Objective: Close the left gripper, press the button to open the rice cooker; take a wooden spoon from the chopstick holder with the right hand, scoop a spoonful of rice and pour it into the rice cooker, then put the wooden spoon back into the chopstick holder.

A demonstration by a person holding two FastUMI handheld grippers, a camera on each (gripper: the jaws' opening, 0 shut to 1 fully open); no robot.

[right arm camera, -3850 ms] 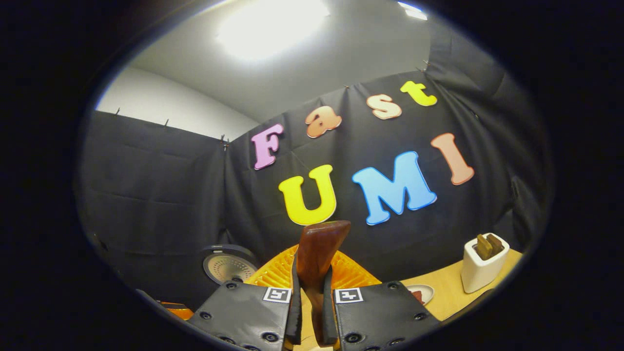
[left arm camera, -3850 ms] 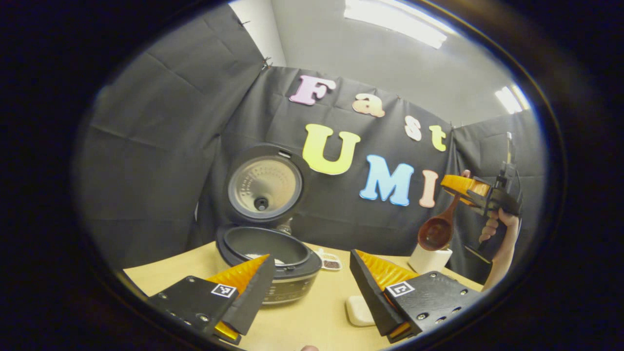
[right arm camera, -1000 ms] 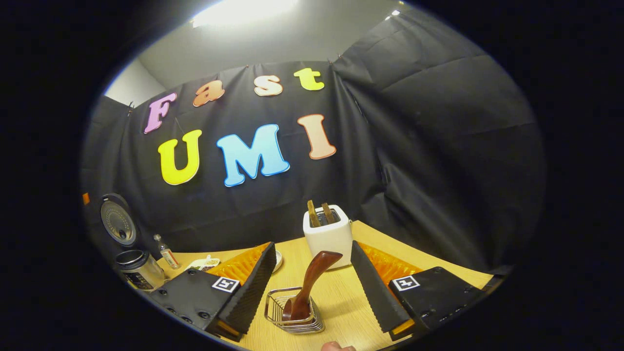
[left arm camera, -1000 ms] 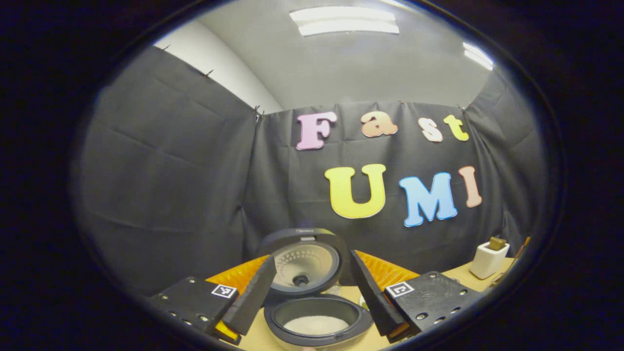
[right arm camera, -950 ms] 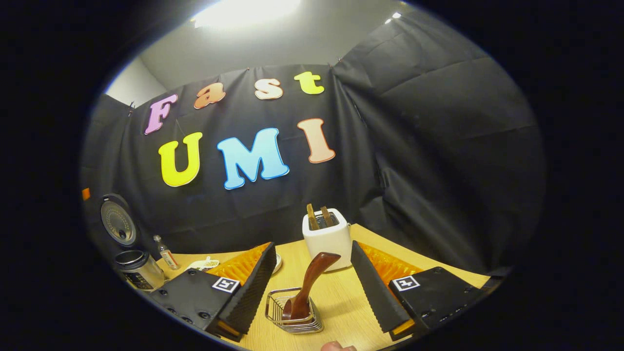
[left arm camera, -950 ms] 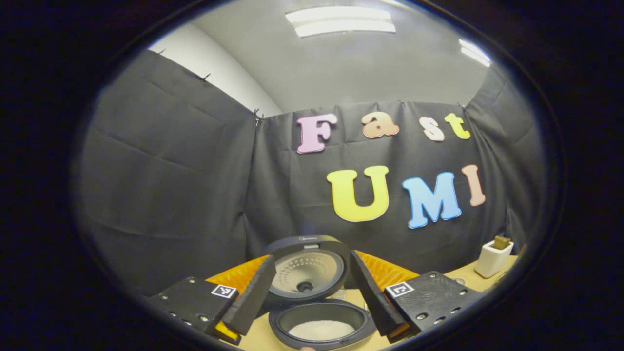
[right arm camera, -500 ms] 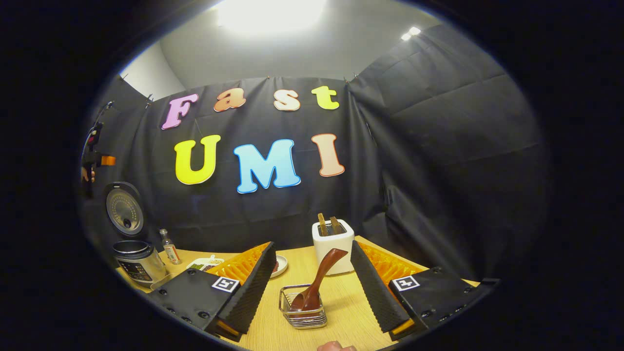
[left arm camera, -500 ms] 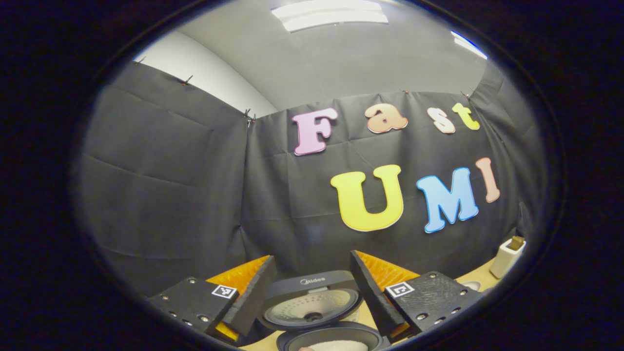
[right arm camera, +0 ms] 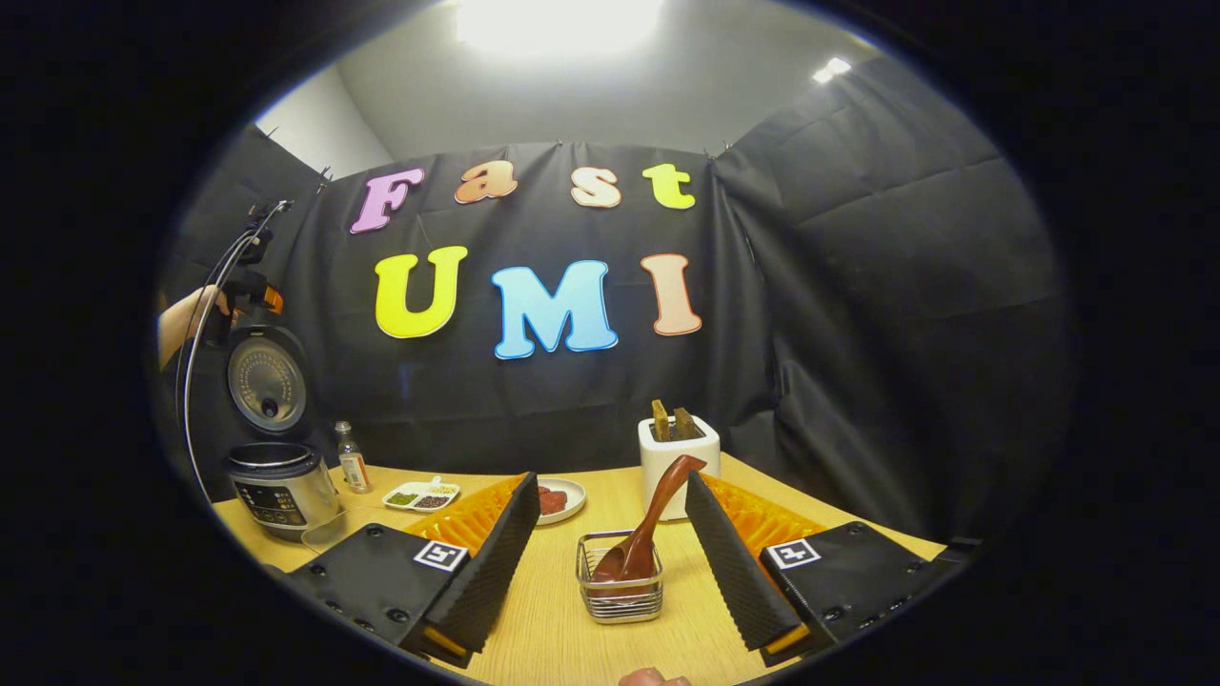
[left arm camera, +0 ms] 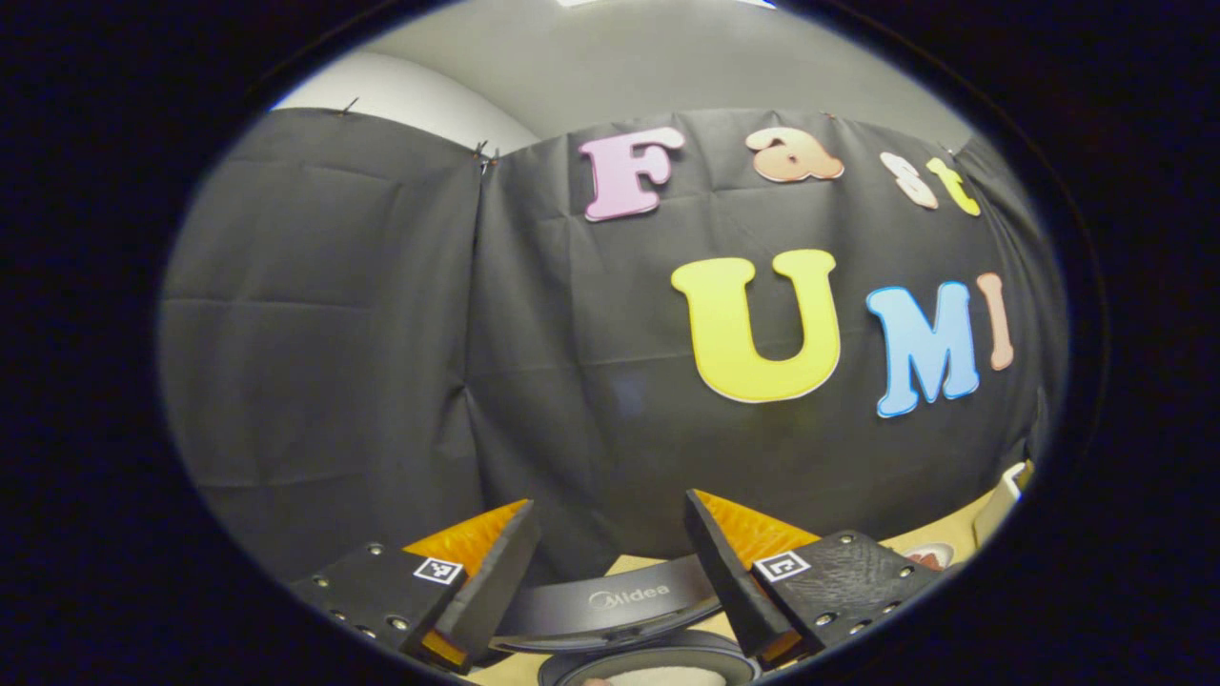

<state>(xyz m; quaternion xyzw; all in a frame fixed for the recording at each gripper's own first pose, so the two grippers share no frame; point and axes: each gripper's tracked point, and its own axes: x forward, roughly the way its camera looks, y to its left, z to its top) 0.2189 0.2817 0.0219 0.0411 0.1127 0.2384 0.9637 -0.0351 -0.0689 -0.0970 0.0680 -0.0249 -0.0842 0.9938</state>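
At the far left of the right gripper view, the left gripper [right arm camera: 250, 286] is seen held by a hand [right arm camera: 186, 319] just above the raised lid of the rice cooker [right arm camera: 276, 481], which stands open at the left edge of the bench [right arm camera: 543, 619]. To its right a small bottle [right arm camera: 354, 459] is placed, then a divided dish [right arm camera: 420, 496] with green and dark contents, then a round plate [right arm camera: 556, 500] with something red on it. At lower centre the wooden spoon [right arm camera: 648, 524] is seen leaning, bowl down, in the wire chopstick holder [right arm camera: 621, 591], with a white toaster [right arm camera: 678, 448] holding two brown slices just behind it. The right gripper [right arm camera: 610, 548] is held with its fingers wide apart on either side of the holder, nothing between them being touched. In the left gripper view, the left gripper [left arm camera: 610, 562] is shown with its fingers apart; the lid edge of the rice cooker [left arm camera: 610, 605] lies between them at the bottom centre, and white rice [left arm camera: 667, 676] is visible in the pot below.
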